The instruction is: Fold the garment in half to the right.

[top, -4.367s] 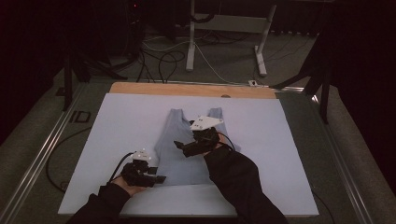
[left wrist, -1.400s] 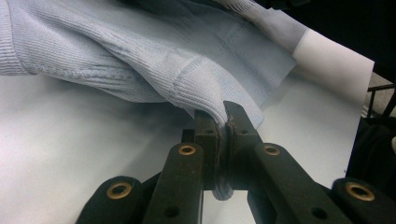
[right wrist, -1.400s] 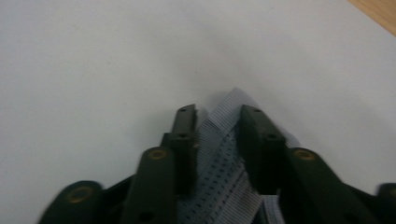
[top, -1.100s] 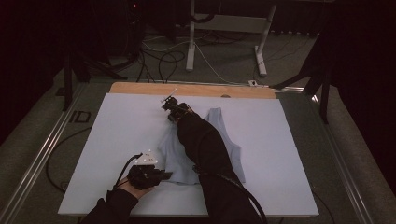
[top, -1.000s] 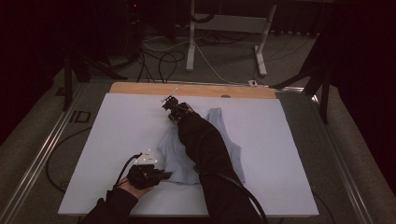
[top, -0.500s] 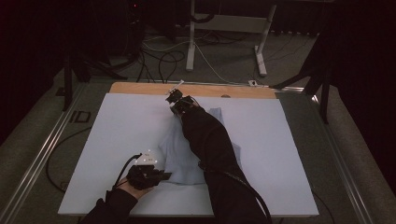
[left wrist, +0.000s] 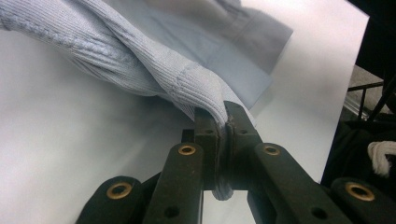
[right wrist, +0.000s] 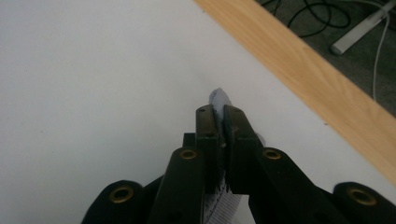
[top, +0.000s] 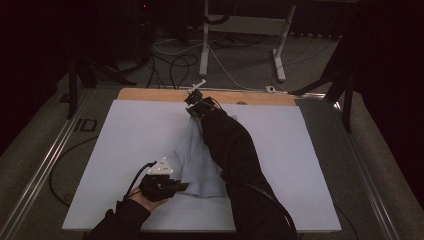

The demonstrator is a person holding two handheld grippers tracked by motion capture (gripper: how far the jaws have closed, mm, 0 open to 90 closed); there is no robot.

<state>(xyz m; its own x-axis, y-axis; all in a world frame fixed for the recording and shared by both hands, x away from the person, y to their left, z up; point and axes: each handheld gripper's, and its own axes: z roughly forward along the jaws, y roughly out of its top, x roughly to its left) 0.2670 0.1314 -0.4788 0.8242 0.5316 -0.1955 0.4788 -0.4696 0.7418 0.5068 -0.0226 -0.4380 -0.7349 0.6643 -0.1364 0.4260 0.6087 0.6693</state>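
Note:
A pale blue ribbed knit garment [top: 197, 162] lies on the white table cover [top: 125, 145], stretched from near front to far middle. My left gripper [top: 181, 187] is shut on its near hem; in the left gripper view the ribbed fabric [left wrist: 154, 70] is pinched between the jaws of that gripper [left wrist: 223, 122]. My right gripper [top: 192, 106] is held above the far part of the sheet, shut on another edge of the garment. In the right gripper view a strip of the fabric [right wrist: 218, 99] pokes out between the closed jaws of the right gripper [right wrist: 219, 112]. A black sleeve [top: 235, 155] covers the garment's right part.
A wooden table edge [top: 150, 94] runs along the far side of the white cover, also the wooden table edge [right wrist: 327, 84] in the right gripper view. Beyond it stand white stand legs [top: 277, 45] and cables on the floor. Metal rails [top: 45, 165] flank the table.
My right gripper has lifted and carried its edge of the garment toward the far side of the table, pulling the fabric out longer. The left gripper has stayed in place at the near hem.

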